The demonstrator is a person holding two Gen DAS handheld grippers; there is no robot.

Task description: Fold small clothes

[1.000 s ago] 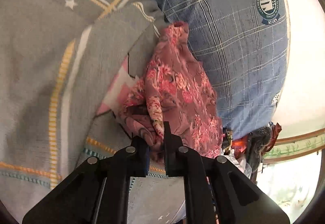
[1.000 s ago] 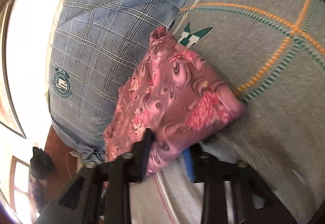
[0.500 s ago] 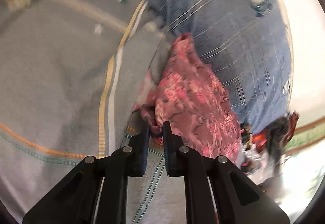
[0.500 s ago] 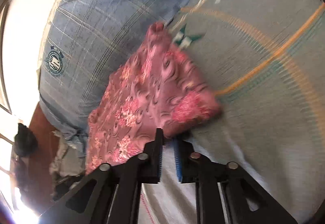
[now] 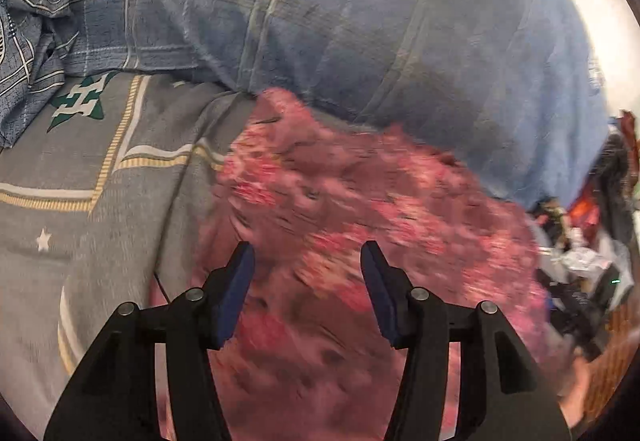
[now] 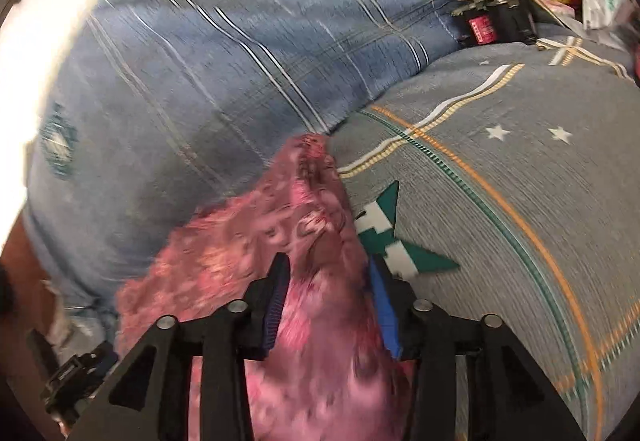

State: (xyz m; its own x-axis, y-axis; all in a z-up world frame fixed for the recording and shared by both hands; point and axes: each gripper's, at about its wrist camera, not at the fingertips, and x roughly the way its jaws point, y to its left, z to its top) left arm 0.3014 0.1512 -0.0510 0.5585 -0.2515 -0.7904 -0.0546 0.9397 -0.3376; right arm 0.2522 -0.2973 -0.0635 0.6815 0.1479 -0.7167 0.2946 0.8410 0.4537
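Left wrist view blurs the pink floral garment [image 5: 360, 241]; both grippers' fingers have just been opening, released.

One pink floral garment [image 5: 360, 209], one grey patterned sheet [image 5: 100, 209], one blue checked pillow [image 5: 360, 21].

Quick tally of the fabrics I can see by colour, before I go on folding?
Pink floral garment: 1
Blue plaid pillow: 1
Grey patterned sheet: 1
Total: 3

The clutter at the frame edges is too blurred to sort, so it is left out.
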